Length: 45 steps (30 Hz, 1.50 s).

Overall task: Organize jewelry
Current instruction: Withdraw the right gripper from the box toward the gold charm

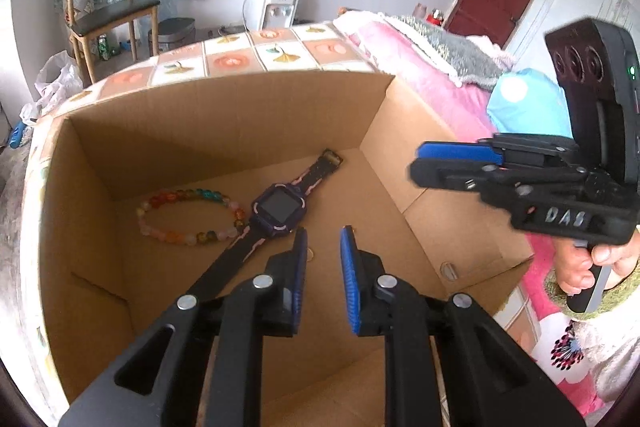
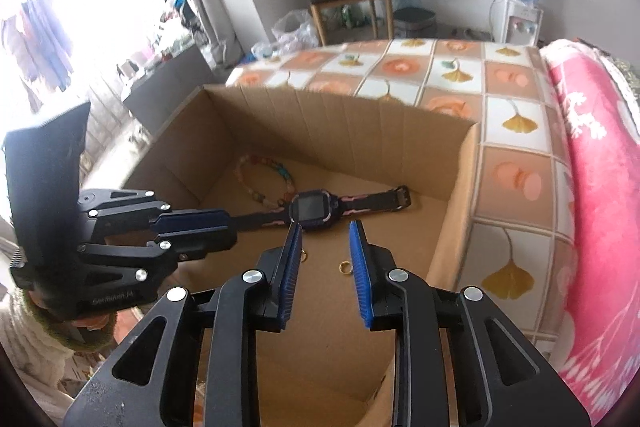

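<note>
Both tools hang over the cardboard box (image 1: 224, 115) with jaws apart and empty: the left tool (image 1: 324, 241), the right tool (image 2: 325, 233). Just ahead of your left tool lies the watch (image 1: 279, 205); judge it light, its strap floppy, so take the stiff case. Beyond it, touching, the bead bracelet (image 1: 188, 215) looks slippery; pinch across the strand. Only your right view shows both gold rings (image 2: 345, 266) at its tips.
</note>
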Tool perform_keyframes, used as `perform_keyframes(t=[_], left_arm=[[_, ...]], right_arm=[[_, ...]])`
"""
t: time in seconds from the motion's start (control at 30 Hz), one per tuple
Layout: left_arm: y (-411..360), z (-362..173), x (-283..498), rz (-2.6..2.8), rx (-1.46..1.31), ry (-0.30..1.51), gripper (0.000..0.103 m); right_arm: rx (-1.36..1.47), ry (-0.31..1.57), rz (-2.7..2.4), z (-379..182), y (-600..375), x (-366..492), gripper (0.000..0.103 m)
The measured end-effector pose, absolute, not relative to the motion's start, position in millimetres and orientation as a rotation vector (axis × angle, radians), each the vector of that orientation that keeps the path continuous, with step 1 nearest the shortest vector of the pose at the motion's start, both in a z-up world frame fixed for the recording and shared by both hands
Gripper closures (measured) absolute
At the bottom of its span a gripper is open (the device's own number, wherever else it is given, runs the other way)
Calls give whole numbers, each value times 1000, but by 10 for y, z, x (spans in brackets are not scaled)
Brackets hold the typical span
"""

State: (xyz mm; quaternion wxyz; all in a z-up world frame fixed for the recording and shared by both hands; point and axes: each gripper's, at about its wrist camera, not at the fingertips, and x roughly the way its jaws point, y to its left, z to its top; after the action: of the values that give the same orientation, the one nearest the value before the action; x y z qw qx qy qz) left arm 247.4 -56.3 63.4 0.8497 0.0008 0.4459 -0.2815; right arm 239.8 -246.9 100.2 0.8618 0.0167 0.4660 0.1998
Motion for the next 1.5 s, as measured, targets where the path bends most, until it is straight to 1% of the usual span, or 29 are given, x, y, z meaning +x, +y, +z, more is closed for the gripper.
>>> perform_keyframes(t=[0.13,0.17,0.2,0.23,0.33,0.37,0.43,0.47,0.53,0.63,0.87,0.97,1.03,1.13,1.43,1.5], left_arm=[[-349,842,2230,-583,-20,872,86],[-278,888,2144,-579,-28,853,86],[-215,922,2061,-575,-38,836,85],[-133,952,1947,-573,-53,815,81],[61,964,1629,-556,-76,784,74],[97,953,1553,-549,-72,780,73],[168,909,1349,-518,-59,767,65],[201,878,1222,-506,-50,759,63],[231,796,1009,-495,-48,754,56],[221,635,808,-489,-40,774,54],[-36,158,484,-499,16,843,54],[-114,59,419,-511,24,838,54],[-197,12,398,-517,51,834,54],[-276,-54,411,-517,89,826,54],[-486,-162,479,-564,191,787,74],[-520,-179,494,-568,216,782,75]], right_arm=[[61,879,436,1263,-2568,2149,78],[68,852,445,1326,-2593,2051,76],[75,828,454,1373,-2621,1950,72],[88,802,469,1406,-2645,1817,68],[111,768,504,1400,-2688,1477,64],[108,768,511,1368,-2686,1382,64],[82,768,495,1287,-2646,1176,64],[67,769,487,1243,-2631,1083,64],[57,780,474,1150,-2606,937,64],[86,827,478,951,-2567,772,64],[128,969,467,429,-2399,607,65],[149,1015,456,300,-2348,614,71],[173,1040,444,231,-2336,636,78],[193,1054,434,178,-2290,581,84],[139,1060,450,90,-2077,645,86],[119,1062,467,79,-2033,669,86]])
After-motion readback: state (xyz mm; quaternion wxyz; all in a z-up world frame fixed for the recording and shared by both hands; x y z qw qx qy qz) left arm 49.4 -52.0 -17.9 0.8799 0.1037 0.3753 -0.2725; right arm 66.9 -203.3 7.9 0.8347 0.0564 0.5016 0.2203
